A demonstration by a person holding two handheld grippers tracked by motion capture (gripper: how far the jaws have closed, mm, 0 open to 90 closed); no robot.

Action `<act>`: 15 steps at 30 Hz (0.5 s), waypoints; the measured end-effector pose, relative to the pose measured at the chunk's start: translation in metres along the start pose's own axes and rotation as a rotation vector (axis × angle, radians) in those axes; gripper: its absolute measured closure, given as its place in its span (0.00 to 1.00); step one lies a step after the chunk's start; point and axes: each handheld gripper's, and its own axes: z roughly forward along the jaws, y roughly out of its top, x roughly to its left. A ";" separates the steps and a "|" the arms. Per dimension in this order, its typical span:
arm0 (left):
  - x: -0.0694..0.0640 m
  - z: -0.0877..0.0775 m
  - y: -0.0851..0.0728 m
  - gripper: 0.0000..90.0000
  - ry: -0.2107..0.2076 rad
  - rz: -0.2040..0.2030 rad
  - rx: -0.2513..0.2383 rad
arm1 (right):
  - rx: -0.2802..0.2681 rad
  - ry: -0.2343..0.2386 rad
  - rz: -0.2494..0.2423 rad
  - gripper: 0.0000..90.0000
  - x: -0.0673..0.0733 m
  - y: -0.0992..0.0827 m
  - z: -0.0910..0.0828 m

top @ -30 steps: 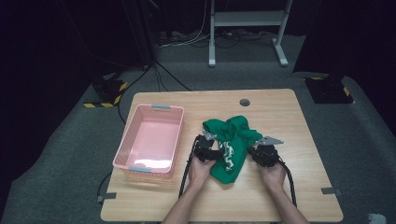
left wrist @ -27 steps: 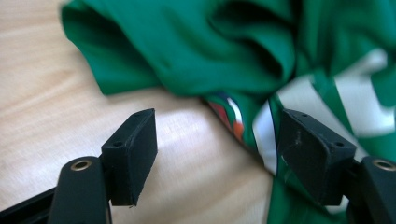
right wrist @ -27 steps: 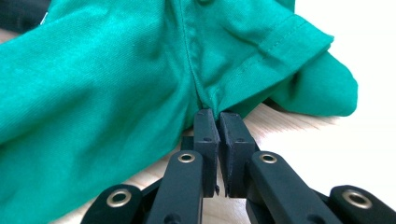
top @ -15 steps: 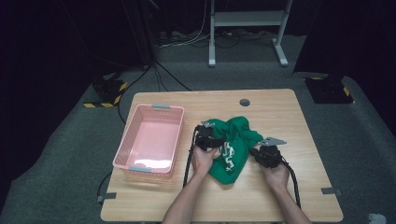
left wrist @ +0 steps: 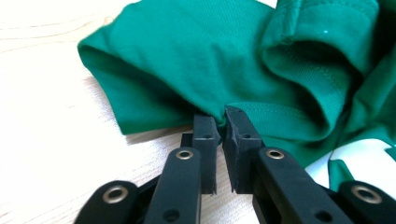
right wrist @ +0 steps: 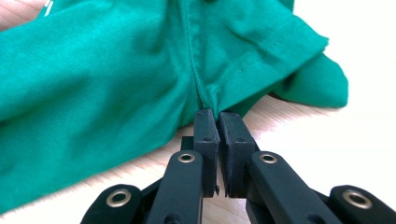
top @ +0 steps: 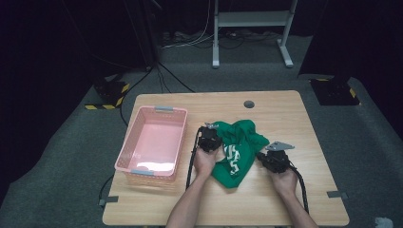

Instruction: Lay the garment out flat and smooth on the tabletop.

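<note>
A crumpled green shirt (top: 240, 147) with white print lies in the middle of the wooden table (top: 294, 114). My left gripper (top: 210, 137) is at the shirt's left side. In the left gripper view its jaws have just closed and the left gripper (left wrist: 222, 115) pinches a fold of the green shirt (left wrist: 196, 70). My right gripper (top: 267, 158) is at the shirt's right edge. In the right gripper view the right gripper (right wrist: 218, 114) is shut on a seam of the green shirt (right wrist: 107, 79).
A pink plastic basket (top: 151, 145), with nothing in it, stands at the table's left. A round cable hole (top: 248, 104) sits near the far edge. Cables trail from both grippers toward the near edge. Bare wood lies to the right and in front.
My left gripper has shifted a little away from me along the shirt's left side and has closed on the cloth. The right gripper keeps its grip in the same place.
</note>
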 end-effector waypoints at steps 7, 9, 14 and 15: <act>0.002 -0.009 0.002 0.94 -0.020 -0.002 -0.021 | -0.008 -0.011 0.005 0.96 -0.004 -0.004 -0.008; 0.003 -0.013 0.002 0.95 -0.020 -0.003 -0.033 | -0.009 -0.014 0.006 0.96 -0.006 -0.005 -0.009; 0.007 -0.024 0.002 0.95 -0.015 -0.013 -0.063 | -0.011 -0.028 0.017 0.96 -0.013 -0.010 -0.016; 0.009 -0.027 0.001 0.95 -0.014 -0.019 -0.071 | -0.012 -0.033 0.020 0.96 -0.014 -0.011 -0.018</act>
